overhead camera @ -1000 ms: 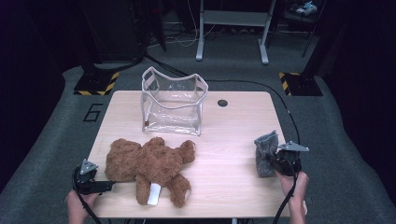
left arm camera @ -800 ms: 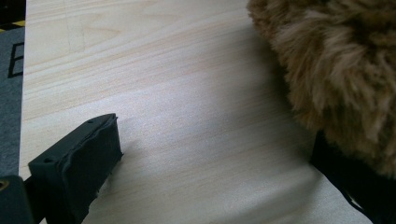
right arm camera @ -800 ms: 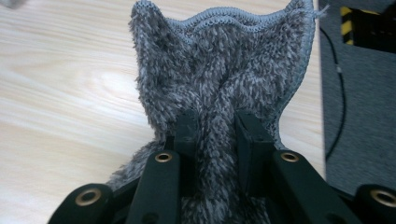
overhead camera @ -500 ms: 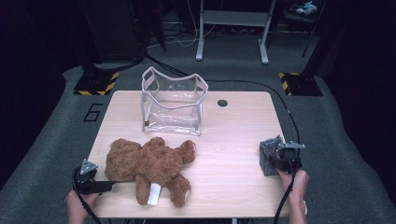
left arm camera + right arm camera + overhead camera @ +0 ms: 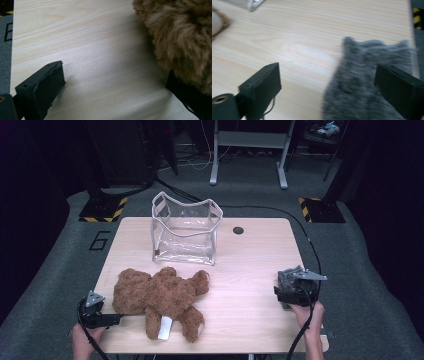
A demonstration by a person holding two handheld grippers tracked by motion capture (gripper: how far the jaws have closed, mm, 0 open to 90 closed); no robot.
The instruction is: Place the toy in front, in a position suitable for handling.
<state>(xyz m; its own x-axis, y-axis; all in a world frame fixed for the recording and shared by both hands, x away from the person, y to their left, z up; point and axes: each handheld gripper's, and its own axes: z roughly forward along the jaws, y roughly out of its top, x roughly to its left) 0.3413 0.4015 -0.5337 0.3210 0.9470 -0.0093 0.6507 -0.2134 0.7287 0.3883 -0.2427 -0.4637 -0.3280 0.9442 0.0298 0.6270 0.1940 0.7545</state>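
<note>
Two hand-held grippers at the table (image 5: 250,270). My right hand-held gripper (image 5: 327,82) had just been opening — jaws stood wide, the grey furry toy (image 5: 367,80) lying between them on the table near its right edge, free of the left pad; contact with the right one I could not tell. My left hand-held gripper (image 5: 115,82) rested at the near left corner, jaws wide apart — brown teddy bear (image 5: 160,297) against its right jaw. Clear plastic bag (image 5: 185,230) stood upright behind the bear.
</note>
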